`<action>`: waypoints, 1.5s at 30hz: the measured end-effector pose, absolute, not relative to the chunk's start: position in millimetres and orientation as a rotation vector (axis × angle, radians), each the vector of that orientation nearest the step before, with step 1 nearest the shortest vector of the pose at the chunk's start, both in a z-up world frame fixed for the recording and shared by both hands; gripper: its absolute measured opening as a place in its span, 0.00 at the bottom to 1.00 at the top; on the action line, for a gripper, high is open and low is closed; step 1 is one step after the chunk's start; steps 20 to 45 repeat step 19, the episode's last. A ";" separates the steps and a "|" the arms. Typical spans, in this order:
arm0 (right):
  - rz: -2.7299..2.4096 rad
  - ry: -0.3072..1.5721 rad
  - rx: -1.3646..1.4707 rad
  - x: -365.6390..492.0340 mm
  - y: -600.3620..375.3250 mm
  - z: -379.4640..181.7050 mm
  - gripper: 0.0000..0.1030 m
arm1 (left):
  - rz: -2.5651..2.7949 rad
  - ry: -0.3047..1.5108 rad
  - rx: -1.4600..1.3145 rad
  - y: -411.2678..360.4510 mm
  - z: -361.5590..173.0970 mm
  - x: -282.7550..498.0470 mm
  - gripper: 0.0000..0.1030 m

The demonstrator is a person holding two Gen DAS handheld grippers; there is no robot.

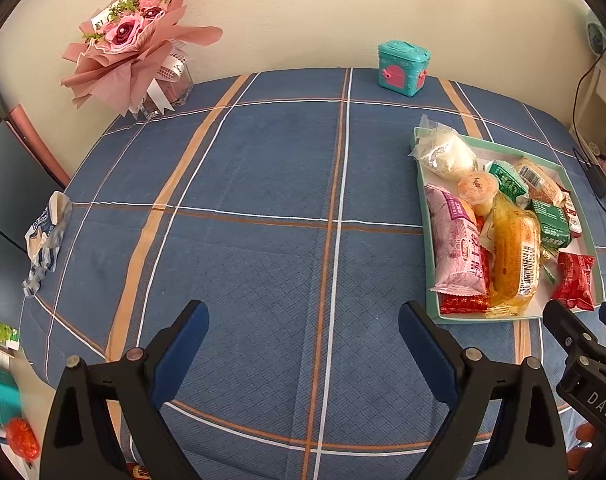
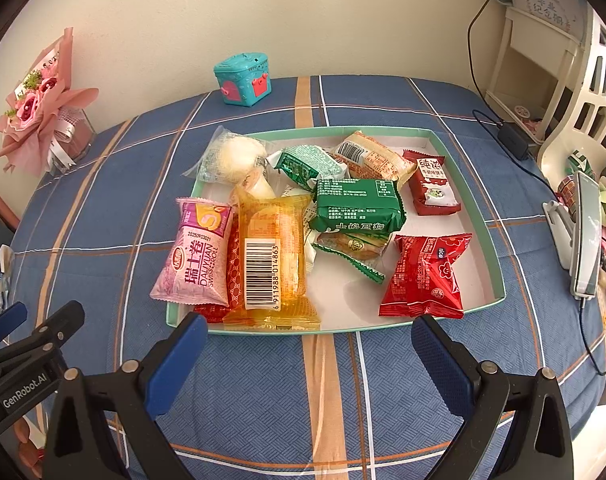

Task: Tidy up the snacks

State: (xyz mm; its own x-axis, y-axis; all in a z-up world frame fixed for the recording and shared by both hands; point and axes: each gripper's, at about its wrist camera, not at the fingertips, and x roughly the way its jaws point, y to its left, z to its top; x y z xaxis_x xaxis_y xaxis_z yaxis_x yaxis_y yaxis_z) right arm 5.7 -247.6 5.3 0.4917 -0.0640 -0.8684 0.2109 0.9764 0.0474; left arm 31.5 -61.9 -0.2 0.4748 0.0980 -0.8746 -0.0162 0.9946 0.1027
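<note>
A shallow green-rimmed tray (image 2: 459, 168) holds several wrapped snacks: a pink Swiss roll pack (image 2: 197, 256), an orange barcoded cake (image 2: 271, 264), a green pack (image 2: 359, 208), a red pouch (image 2: 427, 276), a red milk candy pack (image 2: 433, 188) and a white bun bag (image 2: 231, 156). My right gripper (image 2: 309, 356) is open just before the tray's near rim, nothing between its fingers. My left gripper (image 1: 303, 348) is open over bare cloth, left of the tray (image 1: 427, 216). The right gripper's tips (image 1: 579, 324) show at the tray's near corner.
A blue plaid tablecloth (image 1: 243, 184) covers the table. At the back stand a teal toy box (image 1: 403, 68) and a pink bouquet in a glass vase (image 1: 143, 40). A crumpled wrapper (image 1: 47, 236) lies at the left edge. White shelving, cables and a phone stand (image 2: 583, 236) crowd the right side.
</note>
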 end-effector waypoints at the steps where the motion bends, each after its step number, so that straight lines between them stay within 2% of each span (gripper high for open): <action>1: -0.168 1.045 0.155 5.6 -247.3 5.4 1.00 | 0.072 1.074 0.084 -61.8 -0.3 31.4 0.93; 45: -0.162 1.046 0.148 6.2 -247.5 5.0 1.00 | 0.098 1.062 0.112 -61.6 1.3 30.4 0.93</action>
